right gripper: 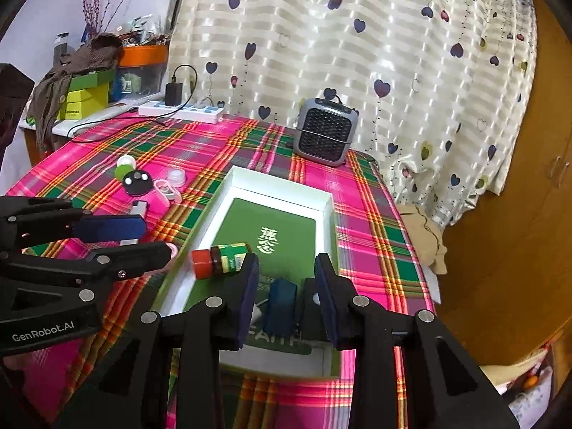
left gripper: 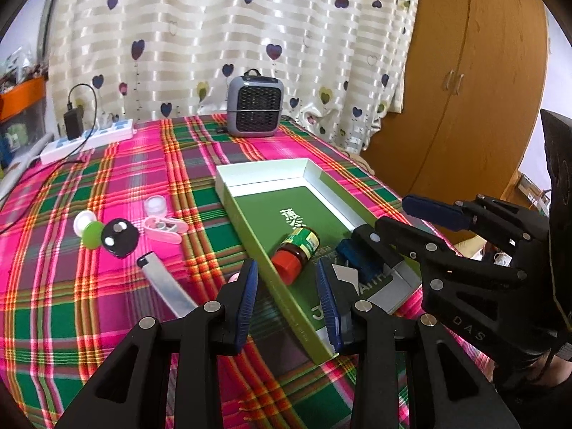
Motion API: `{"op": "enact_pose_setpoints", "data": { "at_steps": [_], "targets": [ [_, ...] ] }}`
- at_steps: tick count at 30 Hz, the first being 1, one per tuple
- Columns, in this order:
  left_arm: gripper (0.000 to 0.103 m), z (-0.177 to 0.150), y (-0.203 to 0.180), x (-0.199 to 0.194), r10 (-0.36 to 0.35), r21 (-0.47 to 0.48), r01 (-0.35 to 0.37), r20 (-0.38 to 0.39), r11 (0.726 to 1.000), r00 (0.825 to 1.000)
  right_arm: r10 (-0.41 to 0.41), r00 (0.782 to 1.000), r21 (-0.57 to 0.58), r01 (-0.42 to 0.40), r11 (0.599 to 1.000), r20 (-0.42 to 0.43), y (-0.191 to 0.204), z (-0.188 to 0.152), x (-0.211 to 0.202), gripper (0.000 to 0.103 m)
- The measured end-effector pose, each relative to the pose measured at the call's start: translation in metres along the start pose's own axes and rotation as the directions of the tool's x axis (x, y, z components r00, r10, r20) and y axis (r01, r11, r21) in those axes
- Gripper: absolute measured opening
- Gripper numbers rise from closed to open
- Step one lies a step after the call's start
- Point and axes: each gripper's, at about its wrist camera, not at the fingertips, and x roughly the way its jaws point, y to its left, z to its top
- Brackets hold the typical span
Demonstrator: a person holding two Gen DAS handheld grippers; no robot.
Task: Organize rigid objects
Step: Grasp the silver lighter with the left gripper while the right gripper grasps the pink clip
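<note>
On the bench (left gripper: 107, 304) with its pink checked cloth sits a green box (right gripper: 330, 221) — heart curtains (left gripper: 250, 35) behind — and both my tools, left tool (left gripper: 287, 300) and right tool (right gripper: 287, 298), are half open, holding nothing.

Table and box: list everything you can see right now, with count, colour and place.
box: 1, green and white, open, mid-table
jar: 1, red cap, green label, lying in box
blue item: 1, in box, near end
heater: 1, grey, far table edge
power strip: 1, white, far left, black adapter plugged in
black disc: 1, left of box
green-white item: 1, beside disc
pink case: 1, open, left of box
clear cup: 1, behind case
silver bar: 1, black-tipped, near left
tablecloth: 1, pink-green plaid
left hand-held gripper: black, blue pads, open, empty
right hand-held gripper: same, open, over box
</note>
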Motion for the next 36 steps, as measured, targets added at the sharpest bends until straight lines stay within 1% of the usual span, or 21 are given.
{"op": "enact_pose_setpoints", "data": {
  "at_steps": [8,20,22,25,31,36],
  "targets": [
    [0.033,-0.003,0.012,-0.009,0.011,-0.019,-0.010,0.012,1.000,1.000,0.004,1.000,-0.028,-0.004,1.000,0.002,0.014,0.005,-0.003,0.034],
    [0.033,-0.008,0.027,-0.014,0.035,-0.039,-0.034,0.008,0.999,0.999,0.030,1.000,-0.058,-0.030,0.998,-0.001,0.029,0.009,-0.001,0.034],
    [0.033,-0.010,0.029,-0.014,0.043,-0.043,-0.042,0.006,0.998,0.999,0.051,0.999,-0.049,-0.051,0.997,-0.003,0.029,0.008,0.000,0.034],
    [0.033,-0.012,0.036,-0.014,0.058,-0.054,-0.058,0.001,0.997,0.998,0.111,0.994,-0.015,-0.112,0.994,-0.010,0.026,0.006,0.002,0.034],
    [0.033,-0.019,0.050,-0.007,0.085,-0.079,-0.087,-0.031,0.993,0.996,0.157,0.988,0.022,-0.156,0.987,-0.011,0.024,0.003,0.008,0.034],
    [0.033,-0.022,0.051,0.002,0.082,-0.061,-0.086,-0.066,0.994,0.994,0.172,0.985,0.031,-0.172,0.985,-0.021,0.025,0.001,0.014,0.034]
  ]
}}
